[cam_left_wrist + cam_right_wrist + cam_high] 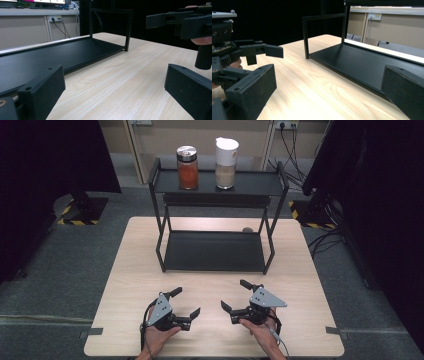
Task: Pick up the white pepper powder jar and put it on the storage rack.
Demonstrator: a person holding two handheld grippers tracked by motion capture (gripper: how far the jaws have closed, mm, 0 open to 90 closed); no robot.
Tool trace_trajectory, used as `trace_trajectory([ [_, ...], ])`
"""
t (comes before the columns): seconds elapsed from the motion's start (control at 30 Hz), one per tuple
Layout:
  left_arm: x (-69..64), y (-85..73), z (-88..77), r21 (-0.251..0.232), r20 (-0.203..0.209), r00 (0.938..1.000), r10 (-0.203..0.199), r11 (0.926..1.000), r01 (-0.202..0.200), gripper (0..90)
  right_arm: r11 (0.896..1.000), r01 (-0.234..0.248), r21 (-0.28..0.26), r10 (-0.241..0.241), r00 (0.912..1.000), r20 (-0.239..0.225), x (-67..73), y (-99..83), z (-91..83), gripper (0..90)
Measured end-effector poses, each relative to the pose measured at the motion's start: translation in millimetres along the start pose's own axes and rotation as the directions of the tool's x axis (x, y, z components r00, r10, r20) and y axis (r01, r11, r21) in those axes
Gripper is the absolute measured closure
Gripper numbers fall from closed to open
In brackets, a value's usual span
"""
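Hovering low over the wooden table (135, 270), the left gripper (186, 302) and right gripper (235, 296) face each other, both spread wide and empty. Nearest them sits the black rack (215, 251), just ahead; two jars stand on its top shelf.
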State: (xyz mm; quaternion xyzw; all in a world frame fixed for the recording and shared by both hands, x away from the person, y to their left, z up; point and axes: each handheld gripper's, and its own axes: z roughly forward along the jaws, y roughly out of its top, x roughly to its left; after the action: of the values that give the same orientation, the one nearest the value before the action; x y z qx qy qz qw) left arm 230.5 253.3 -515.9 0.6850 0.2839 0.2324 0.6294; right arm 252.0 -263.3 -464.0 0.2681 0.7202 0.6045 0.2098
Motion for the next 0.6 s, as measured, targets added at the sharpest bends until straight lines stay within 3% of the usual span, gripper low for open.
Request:
trace_trajectory([
  [0.6, 0.4, 0.2, -1.1, -0.006, -0.002, 1.0000, -0.004, 1.0000, 0.004, 2.4, 1.000, -0.008, 0.012, 0.008, 0.9999, 0.010, 1.0, -17.0, -5.4, 0.4],
])
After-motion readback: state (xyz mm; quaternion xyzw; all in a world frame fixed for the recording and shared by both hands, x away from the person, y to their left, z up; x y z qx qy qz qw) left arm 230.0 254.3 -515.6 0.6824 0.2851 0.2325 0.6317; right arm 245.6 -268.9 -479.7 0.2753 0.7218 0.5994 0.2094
